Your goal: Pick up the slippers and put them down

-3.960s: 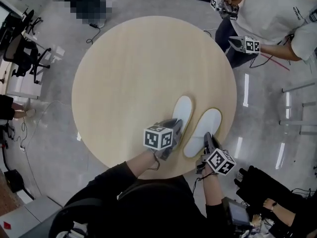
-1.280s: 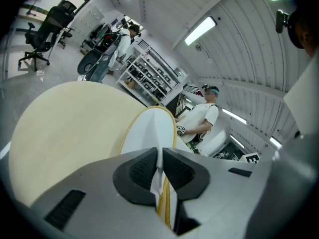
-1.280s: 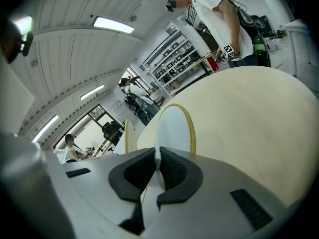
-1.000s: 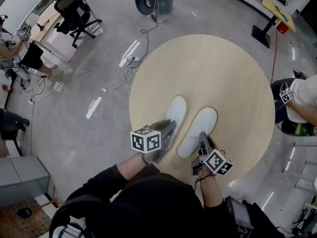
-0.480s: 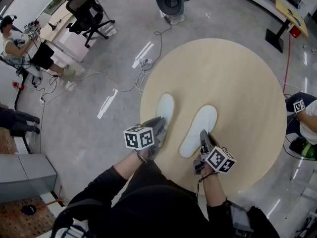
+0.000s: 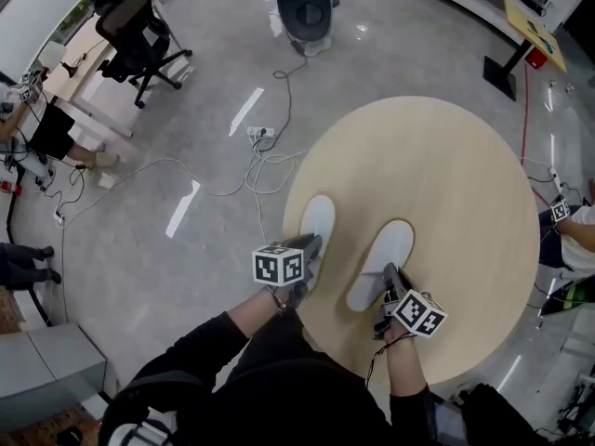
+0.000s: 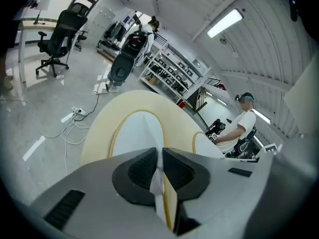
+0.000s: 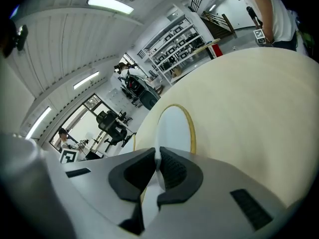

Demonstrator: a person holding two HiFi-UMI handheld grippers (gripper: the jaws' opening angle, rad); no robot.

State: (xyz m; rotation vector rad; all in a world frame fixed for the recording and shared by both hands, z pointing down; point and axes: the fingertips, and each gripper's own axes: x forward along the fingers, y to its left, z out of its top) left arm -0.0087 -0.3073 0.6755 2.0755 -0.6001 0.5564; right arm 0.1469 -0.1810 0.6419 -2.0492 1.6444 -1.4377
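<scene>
Two white slippers with yellow rims lie side by side, toes pointing away from me, on the round beige table (image 6: 437,175). The left slipper (image 6: 317,223) sits close to the table's left edge, and my left gripper (image 6: 308,249) is shut on its heel. In the left gripper view the pads pinch the thin white heel edge (image 7: 158,176) of that slipper (image 7: 137,133). My right gripper (image 6: 390,284) is shut on the heel of the right slipper (image 6: 383,260). In the right gripper view that slipper (image 8: 174,126) runs out ahead of the jaws. Whether the soles touch the table I cannot tell.
Cables and a power strip (image 6: 258,147) trail over the grey floor left of the table. A black office chair (image 6: 138,33) and a dark machine (image 6: 305,3) stand further off. Another person (image 6: 569,219) with marker cubes is at the table's right edge.
Both slippers, still gripped at the heels, have shifted toward the table's left edge; the left one now lies near the rim. The head view has swung too.
</scene>
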